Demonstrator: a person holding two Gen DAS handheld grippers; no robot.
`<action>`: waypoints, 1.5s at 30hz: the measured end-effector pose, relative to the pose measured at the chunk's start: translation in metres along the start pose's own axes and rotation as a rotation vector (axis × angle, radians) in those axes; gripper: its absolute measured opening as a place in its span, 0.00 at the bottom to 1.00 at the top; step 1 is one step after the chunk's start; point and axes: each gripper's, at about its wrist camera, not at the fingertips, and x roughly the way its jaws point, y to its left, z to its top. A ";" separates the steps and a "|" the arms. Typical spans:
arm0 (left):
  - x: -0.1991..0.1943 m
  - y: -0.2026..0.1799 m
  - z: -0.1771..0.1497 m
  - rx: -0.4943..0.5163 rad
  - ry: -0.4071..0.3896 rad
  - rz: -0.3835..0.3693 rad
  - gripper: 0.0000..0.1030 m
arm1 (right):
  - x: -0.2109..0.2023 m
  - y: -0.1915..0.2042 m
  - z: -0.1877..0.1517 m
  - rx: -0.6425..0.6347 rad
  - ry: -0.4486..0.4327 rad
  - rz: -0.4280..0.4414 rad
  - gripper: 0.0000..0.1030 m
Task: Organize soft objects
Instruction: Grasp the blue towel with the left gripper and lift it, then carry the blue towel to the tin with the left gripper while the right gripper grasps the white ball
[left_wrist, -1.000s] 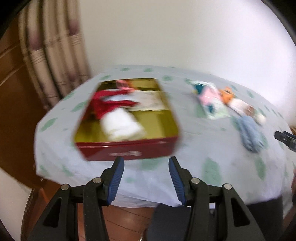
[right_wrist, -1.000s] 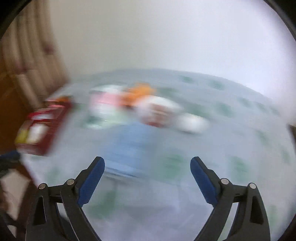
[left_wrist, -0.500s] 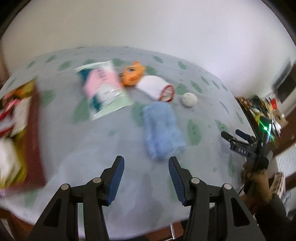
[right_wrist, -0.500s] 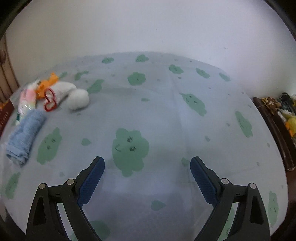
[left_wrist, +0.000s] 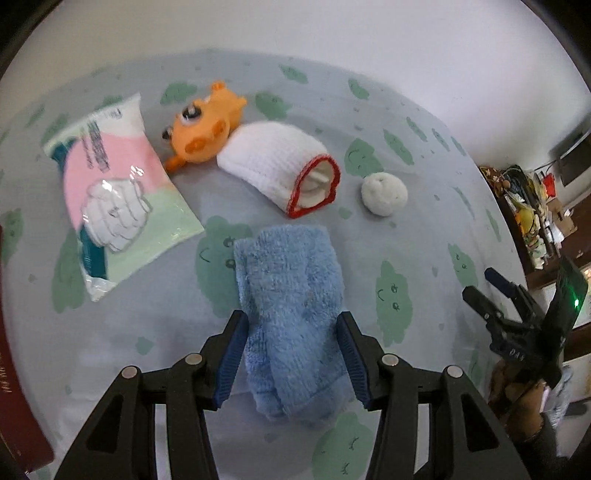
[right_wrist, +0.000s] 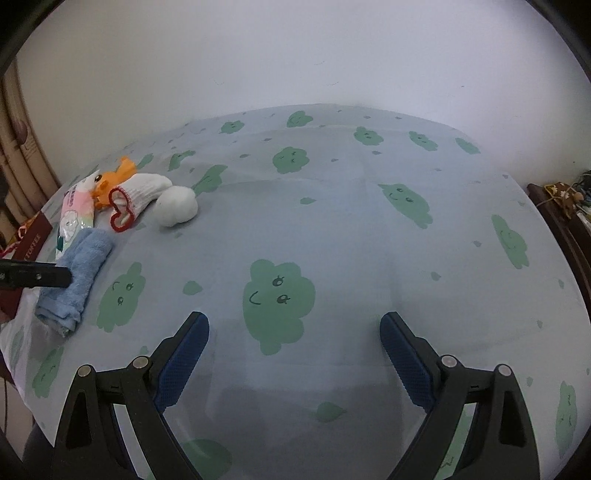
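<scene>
A folded blue towel (left_wrist: 288, 280) lies on the cloud-print tablecloth (left_wrist: 424, 229). My left gripper (left_wrist: 291, 325) points down over the towel's near end. Its blue pads (left_wrist: 231, 354) flank the towel on both sides, and the jaws stand apart at the towel's width without squeezing it. Beyond the towel lie a white knit sock with red trim (left_wrist: 273, 162), an orange plush toy (left_wrist: 207, 129), a white soft ball (left_wrist: 384, 192) and a pink and green packet (left_wrist: 110, 192). My right gripper (right_wrist: 293, 325) hangs open over bare cloth, well right of the towel (right_wrist: 85, 266).
A dark red tin (left_wrist: 14, 406) shows at the left edge. The table's edge drops off at right, where a shelf of clutter (left_wrist: 532, 206) stands. A plain wall runs behind the table. A hand (left_wrist: 517, 391) holds the right gripper (left_wrist: 480, 282) at the table's right side.
My left gripper swung away from the red tin, across the table, and came down astride the blue towel. The right gripper swung right over bare cloth, then held still.
</scene>
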 end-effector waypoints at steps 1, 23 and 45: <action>0.003 0.000 0.002 -0.002 0.003 0.000 0.50 | 0.000 0.000 0.000 -0.001 0.001 0.003 0.90; -0.059 -0.024 -0.043 -0.035 -0.180 -0.055 0.21 | -0.005 0.005 0.001 -0.005 -0.012 0.044 0.91; -0.104 0.006 -0.089 -0.144 -0.193 -0.036 0.23 | 0.068 0.085 0.086 -0.259 0.035 0.215 0.63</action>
